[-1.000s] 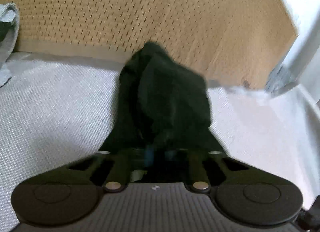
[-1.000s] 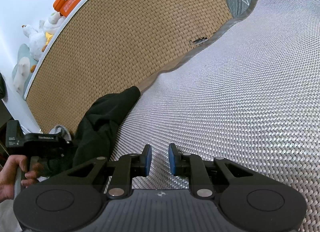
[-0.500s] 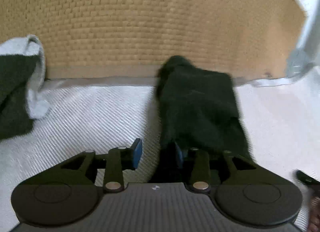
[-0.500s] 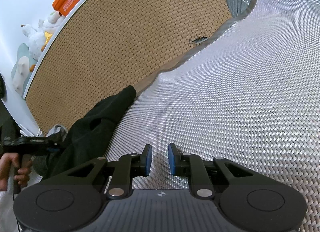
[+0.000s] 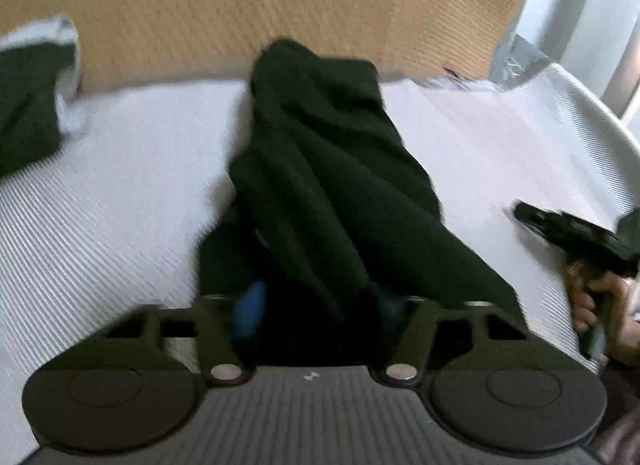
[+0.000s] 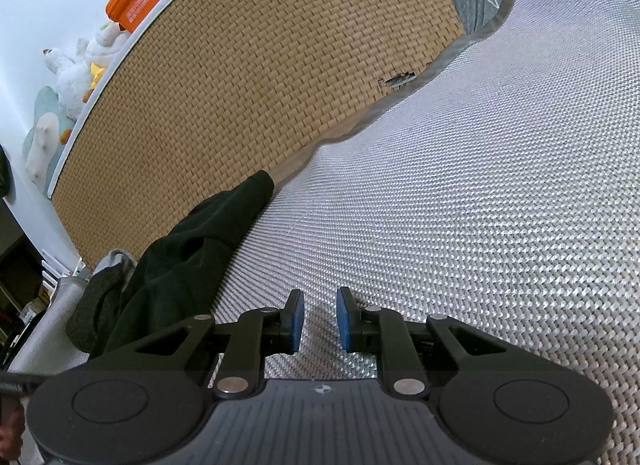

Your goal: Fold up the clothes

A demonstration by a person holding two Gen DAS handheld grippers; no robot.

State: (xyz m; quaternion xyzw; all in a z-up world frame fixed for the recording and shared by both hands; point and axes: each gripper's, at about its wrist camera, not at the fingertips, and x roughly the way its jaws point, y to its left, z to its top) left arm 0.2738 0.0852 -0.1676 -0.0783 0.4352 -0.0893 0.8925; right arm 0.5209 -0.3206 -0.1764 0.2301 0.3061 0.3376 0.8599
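Since half a second ago, left tongs (image 5: 320, 305) have swung over the black garment (image 5: 332, 185) on the bed (image 6: 460, 205) and are closing on it. Right tongs (image 6: 318, 319) hover slightly parted, empty.

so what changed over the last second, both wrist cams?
The left gripper let go of the black garment, shifted sideways and is closing on it again, cloth between the jaws. The right gripper stayed put, open and empty, over the woven mat.
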